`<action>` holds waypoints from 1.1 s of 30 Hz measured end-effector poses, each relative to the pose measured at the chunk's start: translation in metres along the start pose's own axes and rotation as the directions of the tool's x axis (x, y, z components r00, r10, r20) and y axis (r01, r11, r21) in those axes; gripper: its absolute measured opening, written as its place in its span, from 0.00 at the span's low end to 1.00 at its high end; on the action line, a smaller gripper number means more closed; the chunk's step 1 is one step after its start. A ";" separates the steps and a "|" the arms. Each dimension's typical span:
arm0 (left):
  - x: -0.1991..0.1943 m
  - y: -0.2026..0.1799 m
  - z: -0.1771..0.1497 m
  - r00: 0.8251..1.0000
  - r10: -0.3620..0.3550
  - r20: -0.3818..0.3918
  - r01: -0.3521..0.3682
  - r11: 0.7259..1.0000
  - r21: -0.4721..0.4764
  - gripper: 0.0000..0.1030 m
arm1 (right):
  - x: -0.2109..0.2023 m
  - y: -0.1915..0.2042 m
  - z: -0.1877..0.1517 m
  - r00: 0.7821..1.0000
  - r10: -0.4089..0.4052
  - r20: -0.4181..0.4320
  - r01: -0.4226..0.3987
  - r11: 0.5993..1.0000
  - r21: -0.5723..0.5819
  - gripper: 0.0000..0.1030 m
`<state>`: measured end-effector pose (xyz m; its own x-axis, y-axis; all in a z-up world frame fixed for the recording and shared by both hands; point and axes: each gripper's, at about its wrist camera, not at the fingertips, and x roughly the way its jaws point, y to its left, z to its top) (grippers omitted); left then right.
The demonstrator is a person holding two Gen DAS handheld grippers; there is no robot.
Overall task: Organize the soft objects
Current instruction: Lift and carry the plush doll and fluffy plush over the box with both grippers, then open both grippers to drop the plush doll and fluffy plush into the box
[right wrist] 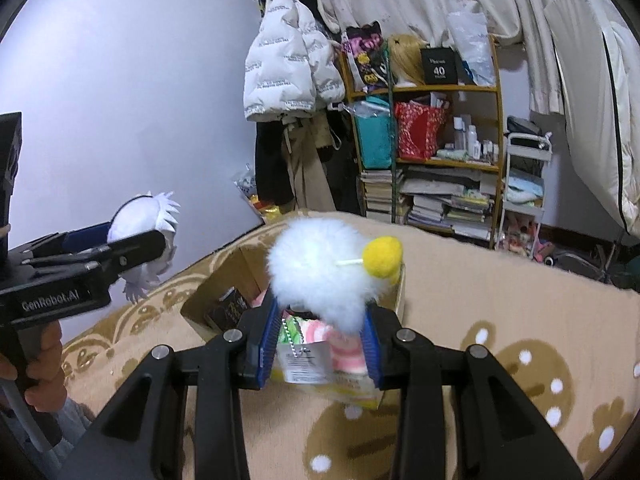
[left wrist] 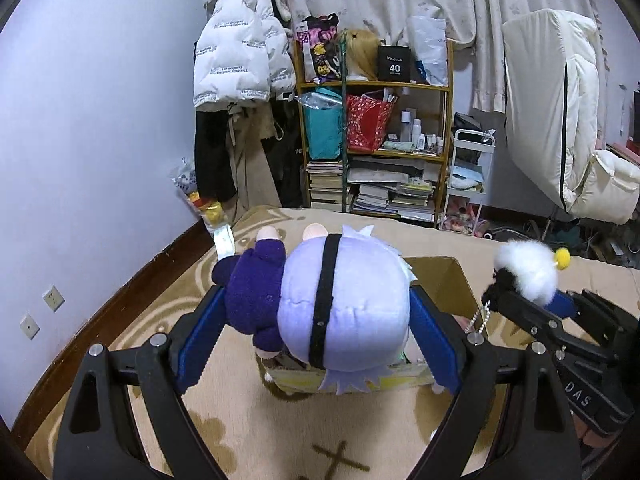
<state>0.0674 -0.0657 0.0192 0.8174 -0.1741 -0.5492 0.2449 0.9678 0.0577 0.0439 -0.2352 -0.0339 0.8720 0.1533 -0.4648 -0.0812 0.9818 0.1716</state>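
Note:
A plush doll (left wrist: 344, 304) with a lavender-white head, a black band and a purple body hangs above an open cardboard box (left wrist: 440, 280). My left gripper (left wrist: 316, 296) is shut on its head, blue pads (left wrist: 200, 336) pressing both sides. In the right wrist view, my right gripper (right wrist: 322, 308) is shut on a white fluffy toy (right wrist: 320, 268) with a yellow ball (right wrist: 382, 256) and a paper tag (right wrist: 304, 360) on a bead chain. It hangs over the box (right wrist: 216, 280), which holds pink and dark items. The left gripper (right wrist: 132, 248) with the doll (right wrist: 148, 216) is at the left.
The box rests on a beige patterned blanket (right wrist: 500, 320). Behind stand a wooden shelf (left wrist: 376, 152) with books, bags and bottles, a hanging white puffer jacket (left wrist: 240, 48), a small white cart (left wrist: 468, 176) and curtains. A hand (right wrist: 44, 360) grips the left gripper's handle.

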 end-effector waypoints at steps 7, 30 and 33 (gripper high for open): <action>0.006 -0.009 0.009 1.000 -0.013 0.016 0.012 0.999 0.036 0.85 | 0.005 -0.004 0.017 0.999 0.015 0.051 -0.014 1.000 -0.012 0.37; 0.069 0.004 -0.001 0.994 0.002 -0.106 0.000 1.000 0.019 0.87 | 0.075 -0.027 0.010 0.993 0.110 -0.046 -0.109 0.994 0.030 0.38; 0.079 0.008 -0.007 0.991 0.003 -0.134 -0.001 1.000 0.011 0.87 | 0.080 -0.025 0.006 0.990 0.128 -0.061 -0.127 0.992 0.019 0.38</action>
<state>0.1307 -0.0705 -0.0294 0.7409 -0.1454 -0.6557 0.2495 0.9660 0.0677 0.1185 -0.2484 -0.0705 0.8235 0.2844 -0.4908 -0.1824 0.9520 0.2457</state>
